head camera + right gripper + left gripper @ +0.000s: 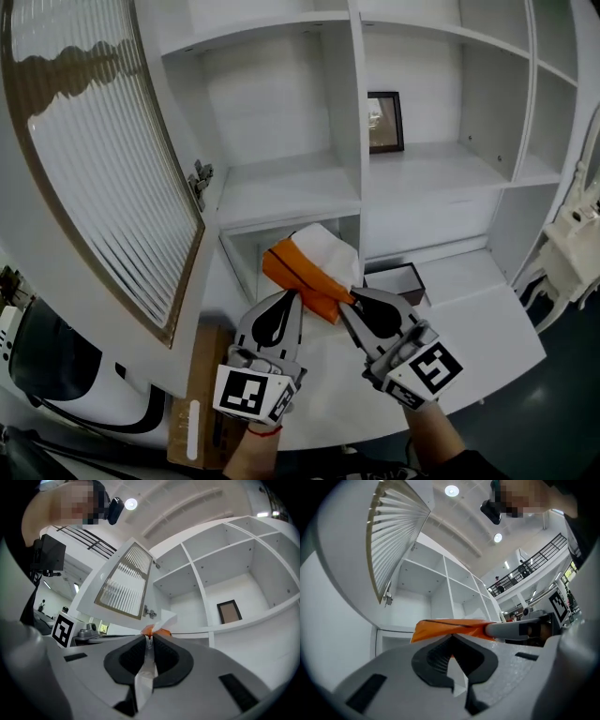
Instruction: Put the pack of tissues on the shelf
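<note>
White shelf [291, 187] bays open; left gripper [296, 295], right gripper [349, 302] clenched on tissue pack [314, 262] edges.

Grey left tool [292, 298], right tool [349, 303], black-and-white marker cubes [251, 394]

Orange-white tissue pack [314, 267], seemingly all-white shelf [291, 192]

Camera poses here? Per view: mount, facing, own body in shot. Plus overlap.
Head view: on the person's head, steeply down at the shelf unit; shows left gripper, right gripper, wrists.
Left gripper view: on left gripper, along its jaws shut on the tissue pack, toward the shelves; right gripper at right.
Right gripper view: on right gripper, along jaws shut on the pack, toward the picture frame; left gripper at left.
Shared: all see pack and cabinet door.
</note>
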`<state>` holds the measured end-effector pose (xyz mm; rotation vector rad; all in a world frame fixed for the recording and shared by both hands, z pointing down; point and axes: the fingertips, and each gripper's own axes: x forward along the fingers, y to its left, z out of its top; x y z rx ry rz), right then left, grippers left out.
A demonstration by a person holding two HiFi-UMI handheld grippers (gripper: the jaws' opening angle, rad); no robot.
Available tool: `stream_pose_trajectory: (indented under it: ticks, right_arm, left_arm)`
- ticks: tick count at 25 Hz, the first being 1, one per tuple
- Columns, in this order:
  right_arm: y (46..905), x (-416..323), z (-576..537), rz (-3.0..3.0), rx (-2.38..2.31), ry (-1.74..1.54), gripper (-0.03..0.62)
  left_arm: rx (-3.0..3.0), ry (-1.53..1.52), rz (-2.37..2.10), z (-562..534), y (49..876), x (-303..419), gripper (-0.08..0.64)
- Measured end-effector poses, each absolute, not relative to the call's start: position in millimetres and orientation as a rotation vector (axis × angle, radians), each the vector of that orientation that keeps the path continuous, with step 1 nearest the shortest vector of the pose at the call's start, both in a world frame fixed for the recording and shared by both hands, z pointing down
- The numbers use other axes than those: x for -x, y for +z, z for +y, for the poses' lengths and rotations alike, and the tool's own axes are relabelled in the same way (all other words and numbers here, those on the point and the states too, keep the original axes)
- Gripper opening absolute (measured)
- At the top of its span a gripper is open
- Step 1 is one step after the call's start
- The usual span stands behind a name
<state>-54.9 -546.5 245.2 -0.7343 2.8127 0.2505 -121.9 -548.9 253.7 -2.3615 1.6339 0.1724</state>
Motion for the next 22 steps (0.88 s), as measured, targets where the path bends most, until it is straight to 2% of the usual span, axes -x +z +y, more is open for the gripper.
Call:
stream_pose_trajectory:
  ticks: [11, 22]
  right_arm:
    - [209, 58, -565, 2.723, 0.665, 0.334, 0.021]
    - [175, 54, -572, 2.645, 0.718, 0.364, 0.021]
  left_arm:
    - [2.215, 0.214, 1.657, -566, 217, 124, 0.008]
    - [2.241, 0.336, 1.478, -573, 180, 115, 0.008]
